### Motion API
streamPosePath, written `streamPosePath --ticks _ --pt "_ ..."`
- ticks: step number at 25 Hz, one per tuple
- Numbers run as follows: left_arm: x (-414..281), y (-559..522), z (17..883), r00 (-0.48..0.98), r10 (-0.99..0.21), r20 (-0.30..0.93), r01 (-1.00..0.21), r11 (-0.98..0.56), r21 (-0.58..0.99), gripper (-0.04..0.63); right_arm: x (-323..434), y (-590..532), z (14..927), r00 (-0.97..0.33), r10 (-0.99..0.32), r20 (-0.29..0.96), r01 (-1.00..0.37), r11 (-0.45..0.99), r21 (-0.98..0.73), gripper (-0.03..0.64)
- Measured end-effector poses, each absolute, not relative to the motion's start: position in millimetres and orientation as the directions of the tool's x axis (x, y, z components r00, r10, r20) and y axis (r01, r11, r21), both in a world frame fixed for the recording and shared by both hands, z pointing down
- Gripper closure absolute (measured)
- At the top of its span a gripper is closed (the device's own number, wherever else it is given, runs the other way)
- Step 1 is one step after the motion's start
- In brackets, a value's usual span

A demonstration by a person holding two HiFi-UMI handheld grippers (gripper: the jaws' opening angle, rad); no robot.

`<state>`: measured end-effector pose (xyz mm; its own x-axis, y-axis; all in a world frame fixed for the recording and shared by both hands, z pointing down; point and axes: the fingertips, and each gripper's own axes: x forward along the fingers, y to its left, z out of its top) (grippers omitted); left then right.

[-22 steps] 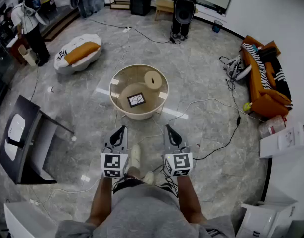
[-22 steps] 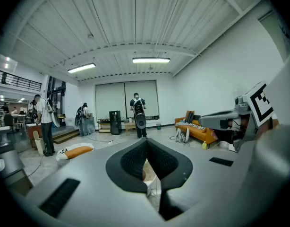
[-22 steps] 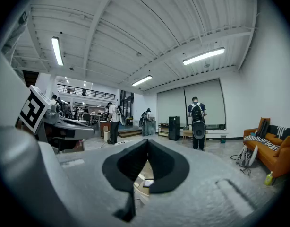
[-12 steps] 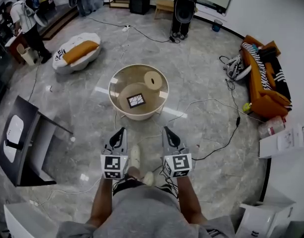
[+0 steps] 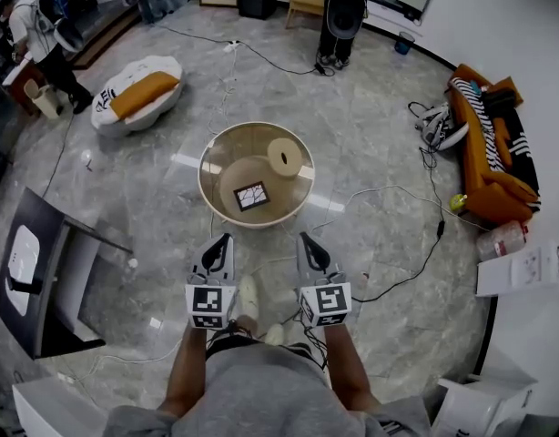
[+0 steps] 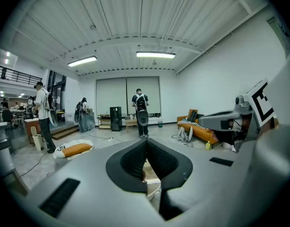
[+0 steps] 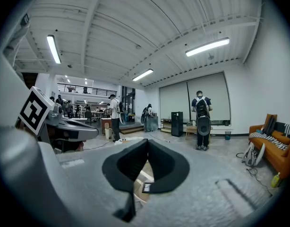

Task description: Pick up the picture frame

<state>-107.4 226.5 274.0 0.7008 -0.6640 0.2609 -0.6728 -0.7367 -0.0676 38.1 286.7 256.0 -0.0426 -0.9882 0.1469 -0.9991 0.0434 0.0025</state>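
On the glass top of the low round table (image 5: 207, 186) ahead of the person, the dark picture frame (image 5: 251, 196) lies flat and slightly skewed, with a pale roll (image 5: 285, 157) standing just beyond it toward the far rim. No brand or readable wording shows anywhere. The only print is the black-and-white square markers on the two gripper cubes and some dark lettering on the white-and-orange cushion (image 5: 137, 96) on the floor, too small to read. The left gripper (image 5: 224, 240) and the right gripper (image 5: 302, 238) are held side by side above the person's shoes, both pointing toward the table and well short of it. Each gripper view shows its dark pads meeting at the tip with nothing caught between them, so both tongs are closed and empty. In the right gripper view a corner of the frame peeks through the hollow under the joined pads. Compared with the earlier head views, the table and frame now sit a little lower in the picture and closer to the gripper tips, while the grippers keep their same paired, closed pose.
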Motion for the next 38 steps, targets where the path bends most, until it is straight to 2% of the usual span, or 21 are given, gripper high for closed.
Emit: streamPosePath --ticks 19,32,38 --pt "-89.4 55.8 293.9 0.711 -0.637 0.298 -0.661 -0.750 -0.026 0.577 50.5 110.4 271.6 -0.036 -0.977 0.210 -0.999 0.035 -0.007 0.617" --pt "-80.6 4.8 334.2 0.689 -0.633 0.353 -0.676 -0.737 -0.003 0.577 57.4 55.2 310.4 -0.059 -0.964 0.260 -0.998 0.051 -0.038 0.617" --pt "-66.9 -17.7 362.2 0.644 -0.660 0.388 -0.717 -0.697 0.005 0.577 76.1 28.9 344.3 -0.110 -0.948 0.299 -0.993 0.093 -0.069 0.617"
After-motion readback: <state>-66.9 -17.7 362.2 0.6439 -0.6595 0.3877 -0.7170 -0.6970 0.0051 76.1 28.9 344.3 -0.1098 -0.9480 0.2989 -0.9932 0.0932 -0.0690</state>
